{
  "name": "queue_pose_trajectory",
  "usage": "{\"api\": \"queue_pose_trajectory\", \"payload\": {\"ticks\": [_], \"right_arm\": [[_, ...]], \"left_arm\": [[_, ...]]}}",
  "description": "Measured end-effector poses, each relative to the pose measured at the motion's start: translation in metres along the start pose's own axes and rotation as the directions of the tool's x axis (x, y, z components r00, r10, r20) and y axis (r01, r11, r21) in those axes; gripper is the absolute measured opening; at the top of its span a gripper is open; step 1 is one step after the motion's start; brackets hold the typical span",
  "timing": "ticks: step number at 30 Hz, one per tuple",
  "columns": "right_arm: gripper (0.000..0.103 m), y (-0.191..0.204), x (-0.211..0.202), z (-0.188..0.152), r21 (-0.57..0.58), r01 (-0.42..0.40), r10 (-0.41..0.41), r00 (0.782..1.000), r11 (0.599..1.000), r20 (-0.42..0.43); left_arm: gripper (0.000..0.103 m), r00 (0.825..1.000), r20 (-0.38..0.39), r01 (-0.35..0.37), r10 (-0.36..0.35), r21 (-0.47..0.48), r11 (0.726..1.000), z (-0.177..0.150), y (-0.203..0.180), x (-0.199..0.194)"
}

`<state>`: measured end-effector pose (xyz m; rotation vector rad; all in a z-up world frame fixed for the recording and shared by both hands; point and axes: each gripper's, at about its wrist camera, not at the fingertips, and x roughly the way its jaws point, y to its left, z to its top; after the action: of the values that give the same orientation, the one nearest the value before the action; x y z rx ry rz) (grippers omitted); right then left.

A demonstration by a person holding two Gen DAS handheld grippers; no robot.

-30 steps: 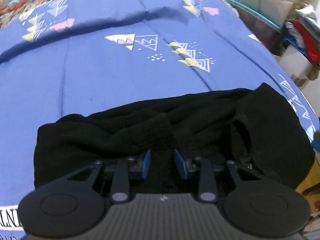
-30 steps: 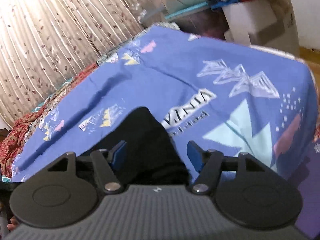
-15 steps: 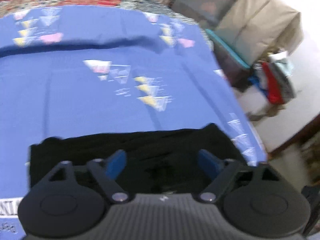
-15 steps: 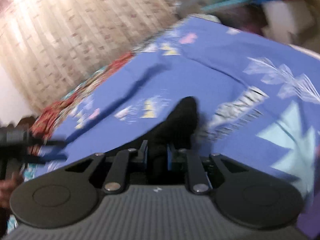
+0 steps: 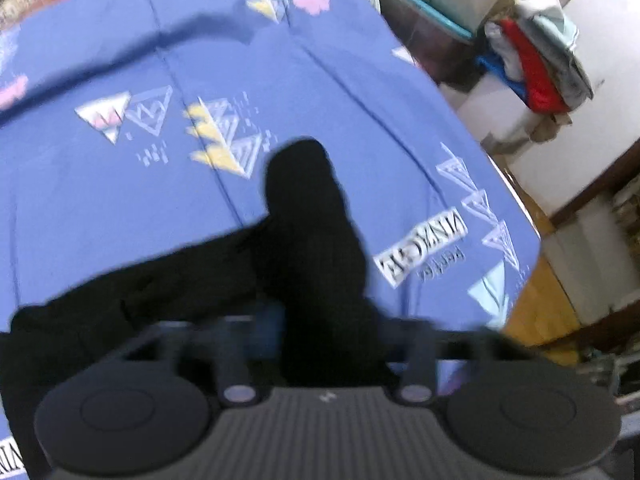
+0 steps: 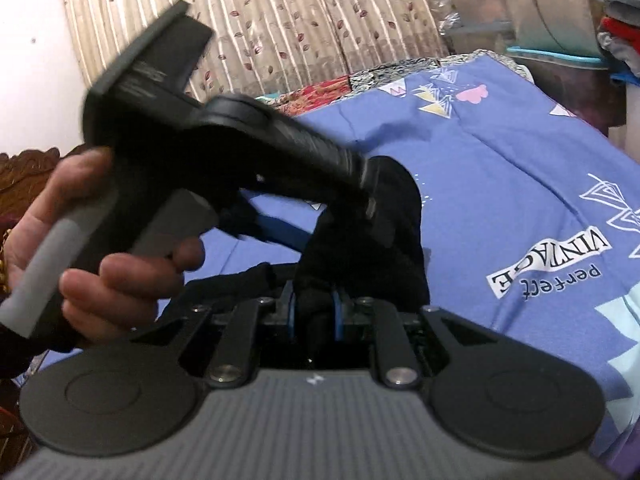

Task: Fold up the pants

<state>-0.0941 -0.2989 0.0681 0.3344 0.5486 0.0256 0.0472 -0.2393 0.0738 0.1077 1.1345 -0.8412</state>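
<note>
The black pants lie bunched on the blue patterned bedsheet. In the left wrist view a raised fold of them fills the gap of my left gripper; the fingers are blurred and stand apart around the cloth. My right gripper is shut on a bunch of the black pants between its blue pads. In the right wrist view the left gripper, held in a hand, reaches into the same lifted fold from the left.
The bed edge falls away on the right, with the wooden floor below. Storage boxes and stacked clothes stand beyond it. A curtain hangs behind the bed, and a carved wooden headboard is at the left.
My right gripper shut on the pants and lifted a fold. My left gripper opened, let go, then swung right onto that lifted fold beside the right gripper.
</note>
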Motion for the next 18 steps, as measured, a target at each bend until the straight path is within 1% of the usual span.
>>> {"api": "queue_pose_trajectory", "payload": {"ticks": [2, 9, 14, 18], "right_arm": [[0.02, -0.002, 0.0, 0.001, 0.005, -0.016, 0.016, 1.0, 1.0, -0.001], [0.02, 0.012, -0.005, 0.006, -0.012, -0.077, 0.077, 0.997, 0.997, 0.031], [0.02, 0.029, -0.007, 0.008, -0.028, -0.114, 0.115, 0.993, 0.993, 0.034], [0.02, 0.048, -0.004, 0.01, -0.052, -0.152, 0.153, 0.988, 0.987, 0.023]], "left_arm": [[0.019, 1.0, 0.02, 0.007, -0.007, -0.018, 1.0, -0.003, 0.007, -0.006], [0.019, 0.992, 0.122, 0.0, -0.001, 0.009, 1.0, -0.013, 0.009, -0.039], [0.019, 0.98, 0.198, -0.009, 0.007, 0.006, 1.0, -0.025, 0.016, -0.062], [0.019, 0.969, 0.247, 0.0, 0.008, -0.033, 0.999, -0.038, 0.035, -0.082]]}}
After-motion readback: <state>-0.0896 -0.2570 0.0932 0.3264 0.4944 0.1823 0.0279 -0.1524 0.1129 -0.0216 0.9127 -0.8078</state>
